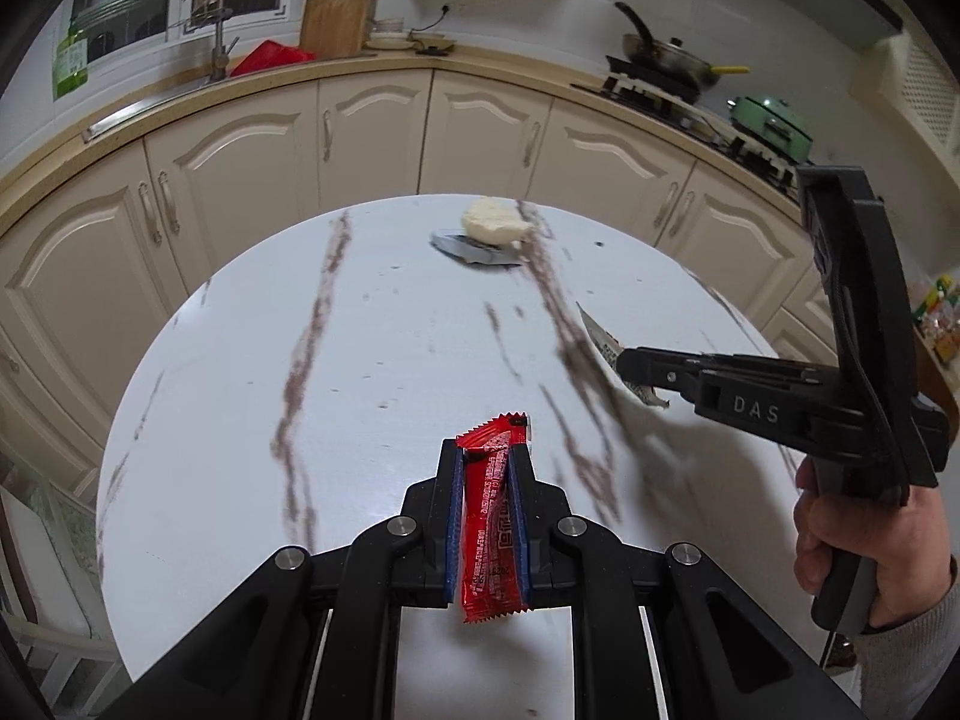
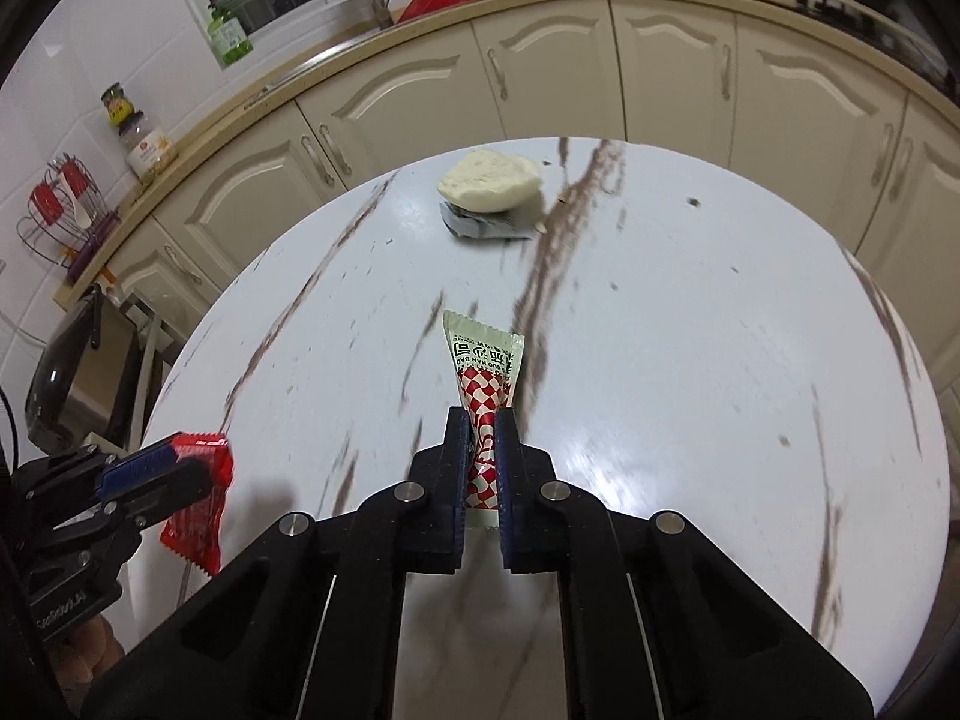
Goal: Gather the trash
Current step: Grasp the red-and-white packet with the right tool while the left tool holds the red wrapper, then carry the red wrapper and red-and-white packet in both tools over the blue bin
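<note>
My left gripper [image 1: 487, 450] is shut on a red snack wrapper [image 1: 491, 534], held above the round white marble table [image 1: 360, 360]. From the right wrist view the same left gripper [image 2: 198, 468] and red wrapper [image 2: 201, 516] show at the lower left. My right gripper [image 2: 485, 417] is shut on a red-and-white checkered sachet [image 2: 483, 372], pinched at its middle. In the left wrist view the right gripper [image 1: 624, 363] holds that sachet [image 1: 600, 336] over the table's right side. A crumpled white tissue [image 2: 489, 183] lies on a silvery wrapper [image 2: 480, 225] at the table's far edge.
Cream kitchen cabinets [image 1: 372, 132] curve behind the table. The counter carries a sink with a tap [image 1: 219, 54], a cutting board [image 1: 333, 21], and a stove with a pan [image 1: 666, 57] and green pot [image 1: 771, 123]. A hand [image 1: 840, 546] grips the right tool's handle. A dark appliance [image 2: 60, 372] stands left.
</note>
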Tool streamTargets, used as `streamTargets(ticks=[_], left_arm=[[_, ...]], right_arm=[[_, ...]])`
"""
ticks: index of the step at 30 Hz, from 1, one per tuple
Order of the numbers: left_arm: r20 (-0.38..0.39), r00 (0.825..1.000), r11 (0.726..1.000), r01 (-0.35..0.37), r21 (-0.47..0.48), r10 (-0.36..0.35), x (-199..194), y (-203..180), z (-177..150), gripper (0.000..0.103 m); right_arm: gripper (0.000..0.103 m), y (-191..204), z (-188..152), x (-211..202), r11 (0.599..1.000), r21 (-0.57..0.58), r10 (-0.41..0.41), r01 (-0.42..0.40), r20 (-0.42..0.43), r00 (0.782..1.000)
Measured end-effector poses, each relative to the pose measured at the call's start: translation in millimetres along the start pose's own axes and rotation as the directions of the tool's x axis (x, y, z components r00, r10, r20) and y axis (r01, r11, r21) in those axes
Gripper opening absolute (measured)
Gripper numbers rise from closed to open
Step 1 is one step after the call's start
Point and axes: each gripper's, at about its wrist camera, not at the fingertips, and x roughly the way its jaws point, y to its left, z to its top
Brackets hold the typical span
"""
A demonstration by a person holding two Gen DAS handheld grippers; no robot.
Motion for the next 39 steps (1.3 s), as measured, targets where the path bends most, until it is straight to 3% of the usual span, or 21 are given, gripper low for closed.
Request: streamTargets(ticks=[11, 20, 28, 35, 39], left_arm=[[0.002, 0.999, 0.993, 0.051, 0.109, -0.052, -15.5, -70.6, -13.5, 0.011], [-0.002, 0.99, 0.964, 0.136, 0.23, -0.14, -26.6, -153.5, -18.9, 0.011], [-0.042, 0.965, 0.895, 0.256, 0.366, -0.259, -21.4, -259.7, -27.2, 0.011], [-0.156, 0.93, 0.816, 0.368, 0.446, -0.334, 20.9, -353.1, -48.9, 0.011], [-0.222, 0.917, 0.792, 0.398, 0.463, -0.331, 56.3, -390.3, -55.9, 0.011]], right_arm=[[0.008, -40.1, -59.2, -65.8, 0.996, 0.087, -0.013, 0.008, 0.057, 0.998], [0.008, -80.0, -111.6, -144.2, 0.982, 0.187, -0.054, 0.023, 0.163, 0.985], [0.008, -138.2, -167.3, -220.8, 0.948, 0.308, -0.161, 0.083, 0.236, 0.958], [0.008, -206.8, -234.1, -262.8, 0.868, 0.475, -0.274, 0.144, 0.218, 0.937], [0.008, -246.7, -271.4, -265.9, 0.809, 0.562, -0.317, 0.173, 0.168, 0.933]])
